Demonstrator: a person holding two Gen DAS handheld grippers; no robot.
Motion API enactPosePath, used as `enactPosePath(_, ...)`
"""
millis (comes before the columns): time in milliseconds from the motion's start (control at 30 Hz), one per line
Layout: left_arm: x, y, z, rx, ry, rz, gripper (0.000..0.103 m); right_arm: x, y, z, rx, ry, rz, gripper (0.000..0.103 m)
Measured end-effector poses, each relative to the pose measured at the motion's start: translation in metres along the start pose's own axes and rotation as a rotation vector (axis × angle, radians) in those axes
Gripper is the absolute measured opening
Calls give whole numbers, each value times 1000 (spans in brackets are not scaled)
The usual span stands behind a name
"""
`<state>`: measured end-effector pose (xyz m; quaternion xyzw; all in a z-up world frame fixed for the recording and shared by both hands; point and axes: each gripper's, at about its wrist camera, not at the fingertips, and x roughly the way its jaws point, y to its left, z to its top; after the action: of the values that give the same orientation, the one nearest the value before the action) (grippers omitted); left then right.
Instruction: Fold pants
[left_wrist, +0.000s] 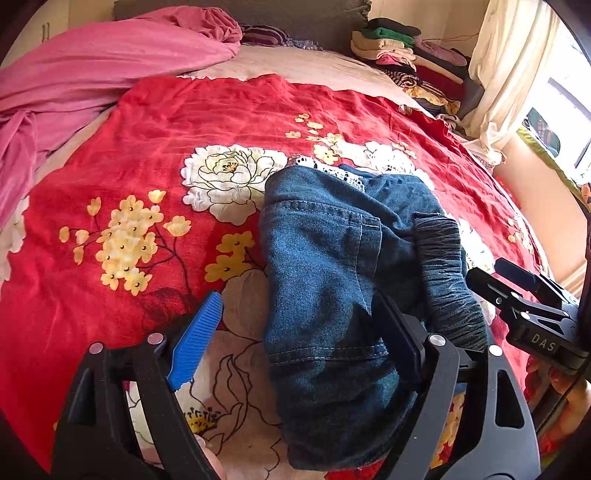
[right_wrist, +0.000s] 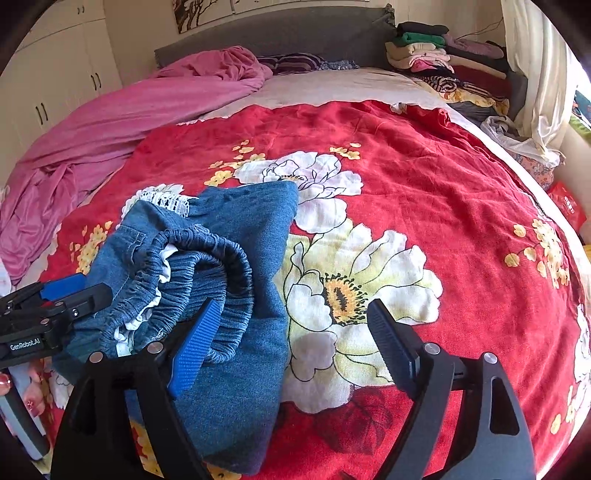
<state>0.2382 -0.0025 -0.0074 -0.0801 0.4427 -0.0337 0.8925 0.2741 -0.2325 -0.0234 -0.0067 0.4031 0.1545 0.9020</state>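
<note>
Denim, blue and faded, lay bunched in a compact bundle on the red flowered bedspread (right_wrist: 424, 155): the pants (left_wrist: 325, 280) looked folded over on themselves, the gathered elastic waistband (right_wrist: 207, 266) uppermost and a strip of white lace trim (right_wrist: 162, 199) peeping out at the far edge. The left gripper (left_wrist: 295, 343) stood spread wide, straddling the near end of the bundle, its pads clear of the cloth as far as I could see. The right gripper (right_wrist: 291, 339) was likewise released, its blue finger (right_wrist: 195, 347) just over the waistband and the other finger over bare bedspread, nothing pinched between them. To my eye both had let go so the fold could settle flat where it lay. There was no basket or box about; the nearest thing to storage was a stack of folded clothes (right_wrist: 424, 51) by the headboard (right_wrist: 280, 33), with a rumpled pink sheet (left_wrist: 96, 74) heaped on the other side.
</note>
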Motion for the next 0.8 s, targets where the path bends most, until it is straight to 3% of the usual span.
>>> enactPosePath(200,-10,-1,1,4,-14,0,87,-11,-2,1,16,-15,5,85)
enactPosePath(267,-13,-1,1,2,-19,1,90,-14,-2,1,24,-22,9,95)
enactPosePath(400,-19,-2,0,4,-25,4,93,-22,-1,1,30,-34,13,95)
enactPosePath(800,-37,-6,0,18,-53,17,93,-44,1,4,31,-75,2,98)
